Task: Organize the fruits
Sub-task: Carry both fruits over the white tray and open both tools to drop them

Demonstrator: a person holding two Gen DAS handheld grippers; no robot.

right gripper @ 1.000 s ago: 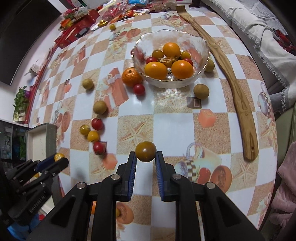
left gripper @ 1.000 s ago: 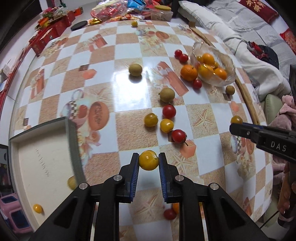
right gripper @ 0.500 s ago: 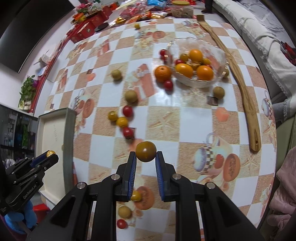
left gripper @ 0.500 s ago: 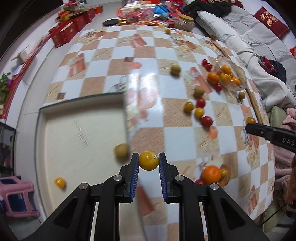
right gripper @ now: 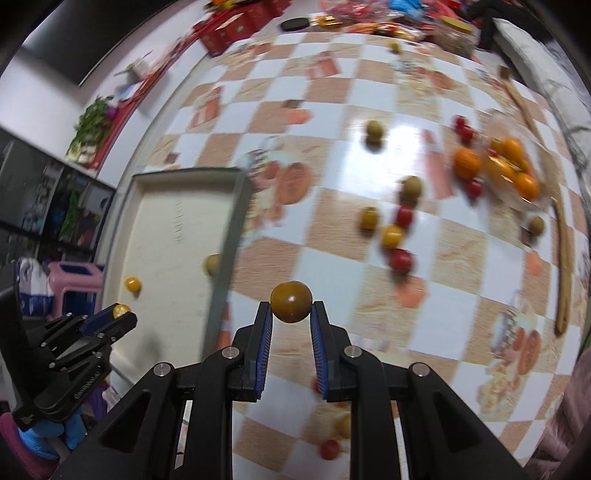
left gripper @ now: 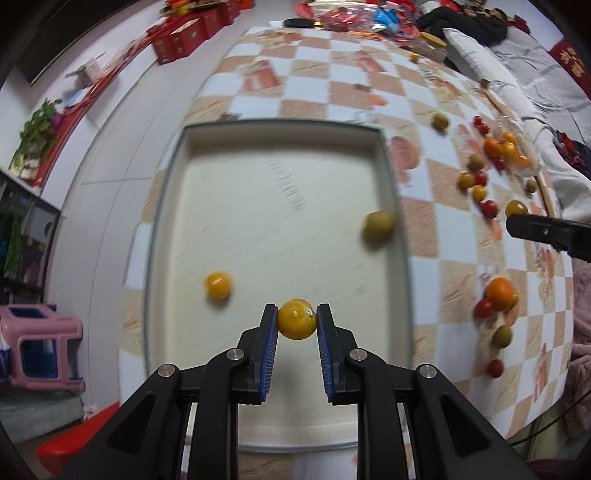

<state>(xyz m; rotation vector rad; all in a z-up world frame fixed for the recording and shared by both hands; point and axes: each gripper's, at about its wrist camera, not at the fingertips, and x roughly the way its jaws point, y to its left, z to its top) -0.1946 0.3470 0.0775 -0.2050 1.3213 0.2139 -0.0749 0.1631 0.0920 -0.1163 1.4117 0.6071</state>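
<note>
My left gripper is shut on a yellow tomato and holds it above the near part of a cream tray. A small yellow fruit and a green-brown fruit lie in the tray. My right gripper is shut on a dark yellow-brown tomato over the checkered table, right of the tray. The left gripper also shows in the right wrist view, and the right gripper's tip shows in the left wrist view.
Red, yellow and green fruits lie scattered on the table. A glass bowl of oranges stands at the far right beside a long wooden spatula. Red boxes and snack packets sit at the far edge. A pink stool stands on the floor.
Both grippers have swung left with their fruits. The left gripper went from the tray's right edge to over the tray's inside. The right gripper came closer to the tray.
</note>
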